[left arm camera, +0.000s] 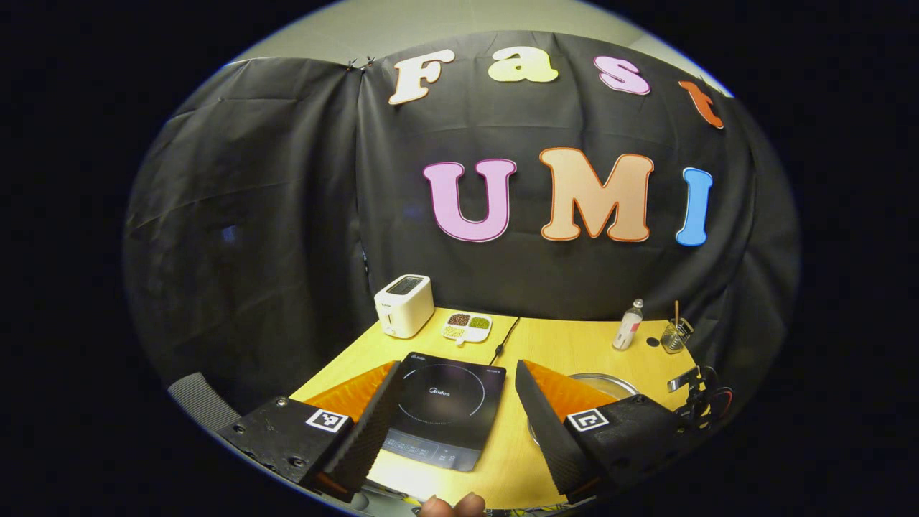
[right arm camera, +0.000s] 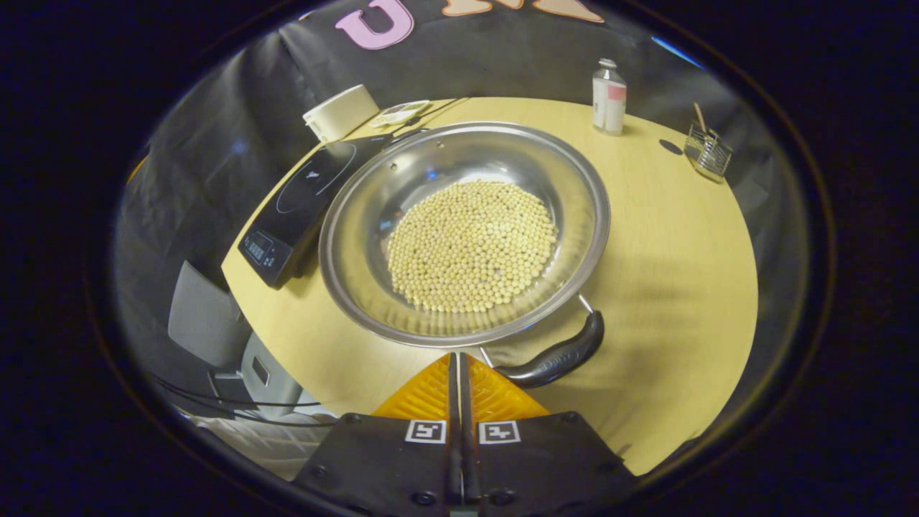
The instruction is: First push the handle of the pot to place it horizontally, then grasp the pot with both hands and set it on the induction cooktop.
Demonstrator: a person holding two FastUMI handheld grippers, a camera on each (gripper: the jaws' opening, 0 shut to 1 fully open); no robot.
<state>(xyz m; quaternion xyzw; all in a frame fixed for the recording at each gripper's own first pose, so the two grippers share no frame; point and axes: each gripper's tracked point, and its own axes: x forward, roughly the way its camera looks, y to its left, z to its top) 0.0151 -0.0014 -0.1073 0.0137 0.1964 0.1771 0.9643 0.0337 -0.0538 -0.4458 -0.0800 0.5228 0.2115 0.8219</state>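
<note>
A shiny steel pot (right arm camera: 459, 230) full of pale beans sits mid-table in the right gripper view. Its black handle (right arm camera: 553, 359) lies at the near rim, just right of my right gripper (right arm camera: 457, 357), whose fingers are pressed together with nothing between them. The black induction cooktop (right arm camera: 301, 201) lies just left of the pot. In the left gripper view, my left gripper (left arm camera: 459, 409) hangs open above the cooktop (left arm camera: 441, 416), and a sliver of the pot (left arm camera: 607, 384) peeks out behind the right finger.
A white toaster (left arm camera: 404, 305) and a small divided dish (left arm camera: 467, 327) stand at the back left. A bottle (right arm camera: 609, 97) and a wire holder (right arm camera: 707, 154) stand at the back right. A grey chair (right arm camera: 208, 323) sits off the table's left edge.
</note>
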